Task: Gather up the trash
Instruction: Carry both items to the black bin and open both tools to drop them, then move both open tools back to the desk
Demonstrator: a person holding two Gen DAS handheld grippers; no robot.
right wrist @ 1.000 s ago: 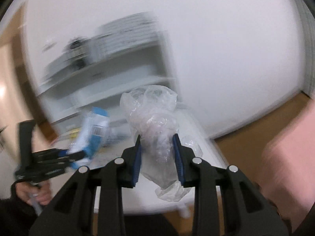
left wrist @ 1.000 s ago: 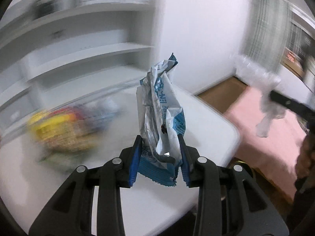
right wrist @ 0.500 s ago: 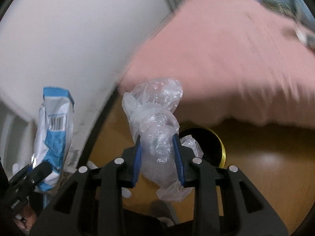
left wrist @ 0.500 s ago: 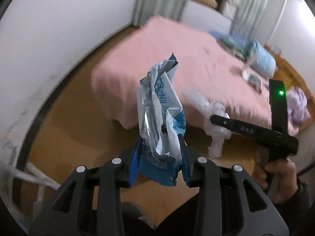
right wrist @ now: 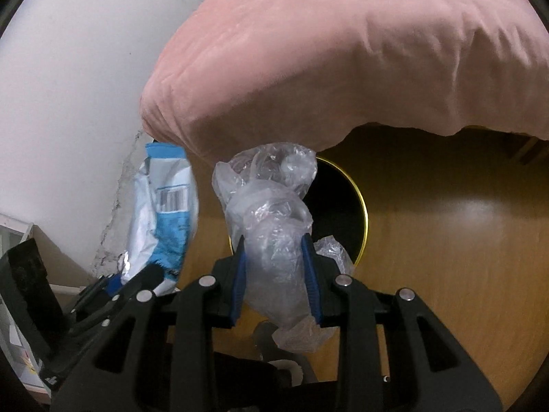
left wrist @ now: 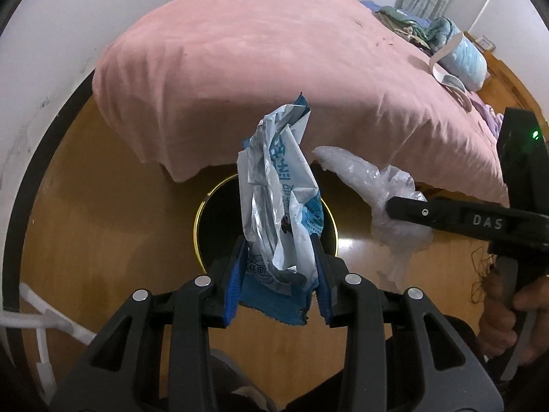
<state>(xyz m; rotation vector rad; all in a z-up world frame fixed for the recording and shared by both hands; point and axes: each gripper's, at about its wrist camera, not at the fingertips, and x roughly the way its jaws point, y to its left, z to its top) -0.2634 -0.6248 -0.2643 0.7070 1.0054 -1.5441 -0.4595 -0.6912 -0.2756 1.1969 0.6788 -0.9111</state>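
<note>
Both views have swung from white shelves down to wooden floor [left wrist: 103, 240]. Left hand-held gripper [left wrist: 279, 271] clamps crumpled blue-white foil wrapper [left wrist: 281, 206], right hand-held gripper [right wrist: 274, 271] clamps clear plastic bag [right wrist: 271, 226], over gold-rimmed black bin [right wrist: 343, 202] beside pink bed edge [left wrist: 274, 68].

A wooden floor [left wrist: 103, 240] carries a black round bin with a gold rim [left wrist: 219, 226], standing directly beyond the jaws in both wrist views. Beyond the bin, the pink-covered bed [left wrist: 274, 68] holds bundled clothes [left wrist: 446, 41] at its far end.
</note>
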